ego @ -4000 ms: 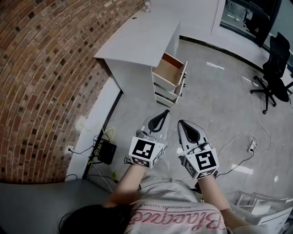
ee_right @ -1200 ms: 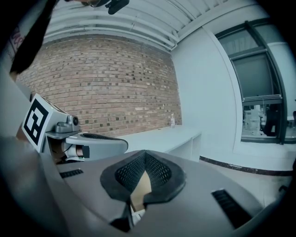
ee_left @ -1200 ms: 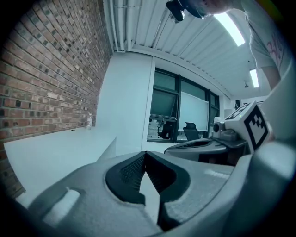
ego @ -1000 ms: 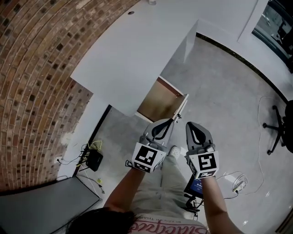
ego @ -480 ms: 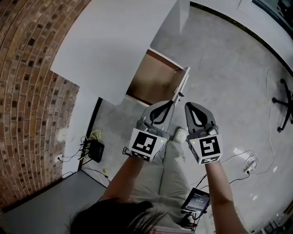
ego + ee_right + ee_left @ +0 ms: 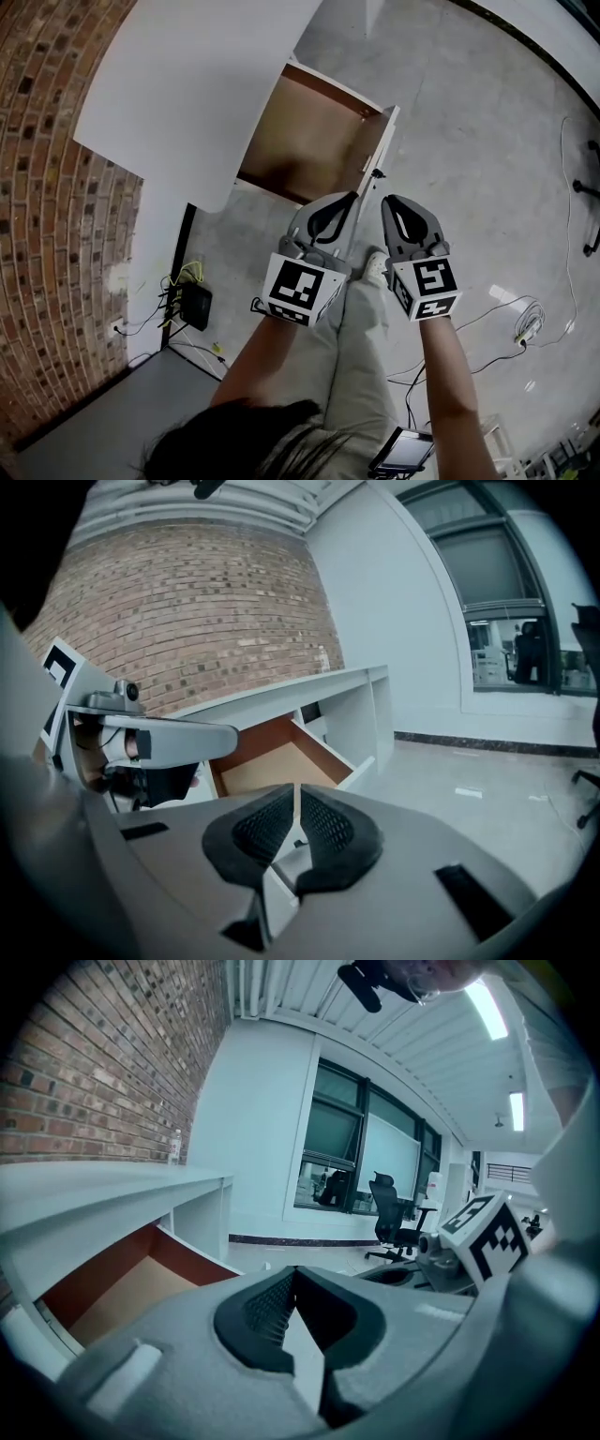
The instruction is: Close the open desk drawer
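The open drawer [image 6: 309, 141] juts out from under the white desk [image 6: 187, 84], its brown inside bare and its white front panel [image 6: 382, 145] facing me. My left gripper [image 6: 352, 197] hovers just in front of that panel, jaws shut with nothing between them. Beside it on the right, my right gripper [image 6: 387, 200] is also shut and empty. Neither touches the panel as far as I can see. The drawer [image 6: 122, 1283] lies low left in the left gripper view beyond that gripper [image 6: 295, 1271]. In the right gripper view the drawer [image 6: 272, 761] sits straight ahead of the right gripper [image 6: 296, 789].
A brick wall [image 6: 47, 187] runs along the left. A black box with tangled cables [image 6: 192, 305] sits on the floor by the wall. More cable and a plug strip [image 6: 525, 323] lie on the floor to the right. An office chair [image 6: 389, 1213] stands far off.
Both grippers have sunk and come nearer the drawer front, which now looks larger and closer. The jaws stay shut throughout.
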### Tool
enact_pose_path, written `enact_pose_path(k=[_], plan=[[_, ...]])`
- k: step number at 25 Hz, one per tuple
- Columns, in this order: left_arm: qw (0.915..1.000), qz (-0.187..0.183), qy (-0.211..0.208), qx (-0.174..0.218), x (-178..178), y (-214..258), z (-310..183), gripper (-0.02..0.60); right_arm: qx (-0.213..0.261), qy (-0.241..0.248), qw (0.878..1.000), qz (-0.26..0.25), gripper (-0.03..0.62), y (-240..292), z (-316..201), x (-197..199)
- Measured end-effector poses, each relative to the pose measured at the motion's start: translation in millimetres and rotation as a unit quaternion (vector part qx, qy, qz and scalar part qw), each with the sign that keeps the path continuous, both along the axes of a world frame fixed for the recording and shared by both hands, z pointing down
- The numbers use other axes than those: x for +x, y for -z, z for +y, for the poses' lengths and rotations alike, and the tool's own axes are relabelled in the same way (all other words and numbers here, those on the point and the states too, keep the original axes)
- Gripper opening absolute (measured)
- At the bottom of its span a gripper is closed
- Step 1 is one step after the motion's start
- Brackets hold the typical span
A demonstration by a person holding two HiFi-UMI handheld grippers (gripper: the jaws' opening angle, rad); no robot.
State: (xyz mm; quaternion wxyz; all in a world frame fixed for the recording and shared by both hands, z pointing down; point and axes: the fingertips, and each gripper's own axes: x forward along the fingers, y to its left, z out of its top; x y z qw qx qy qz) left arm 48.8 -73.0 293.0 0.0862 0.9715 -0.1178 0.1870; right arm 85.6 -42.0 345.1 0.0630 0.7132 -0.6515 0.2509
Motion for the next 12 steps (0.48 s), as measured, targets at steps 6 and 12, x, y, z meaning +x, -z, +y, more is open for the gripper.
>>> enact_pose_path(k=[6, 12], plan=[[1.0000, -0.006, -0.001, -0.007, -4, -23, 0, 0.006, -0.016, -0.015, 0.998, -0.063, 0.126, -41, 0, -2], [1.0000, -0.008, -0.005, -0.003, -8, -25, -6, 0.006, -0.049, -0.052, 0.990, -0.120, 0.100, -95, -17, 3]])
